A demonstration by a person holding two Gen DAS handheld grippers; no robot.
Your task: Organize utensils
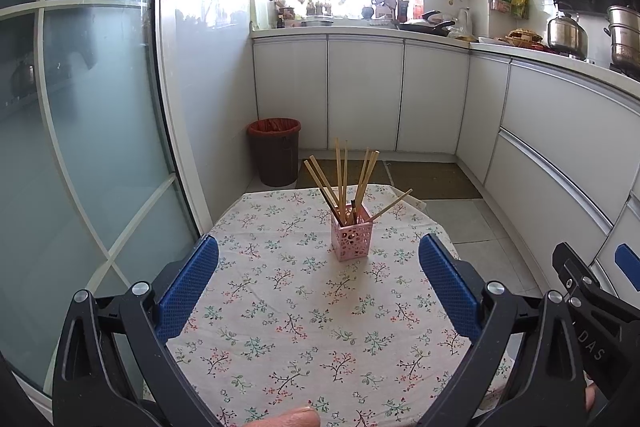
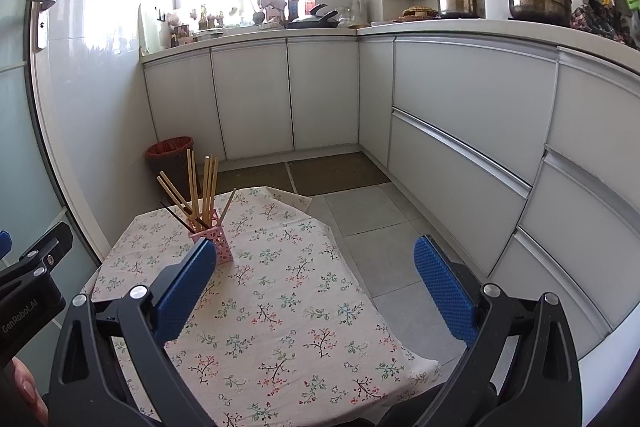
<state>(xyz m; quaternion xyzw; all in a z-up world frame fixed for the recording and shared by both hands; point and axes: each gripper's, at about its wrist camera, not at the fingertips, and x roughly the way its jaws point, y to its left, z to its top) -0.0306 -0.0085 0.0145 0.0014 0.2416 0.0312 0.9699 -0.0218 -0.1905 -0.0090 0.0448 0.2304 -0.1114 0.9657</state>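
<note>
A pink perforated holder [image 1: 352, 238] stands upright on the floral tablecloth [image 1: 304, 311], toward the far end of the small table. Several wooden chopsticks [image 1: 341, 174] and a dark one stick out of it, fanned apart. My left gripper [image 1: 319, 247] is open, well short of the holder, nothing between its blue pads [image 1: 188, 291]. In the right wrist view the holder [image 2: 214, 241] sits just behind the left pad [image 2: 186, 291], with the chopsticks [image 2: 200, 183] rising above it. My right gripper [image 2: 316, 247] is open and empty, held over the table's right part.
A brown bin with a red liner [image 1: 275, 151] stands on the floor beyond the table. White cabinets [image 1: 368, 95] run along the back and right. A frosted glass door [image 1: 80, 131] is at left. The right gripper's body [image 1: 592, 303] shows at the right edge. A fingertip [image 1: 292, 418] shows below.
</note>
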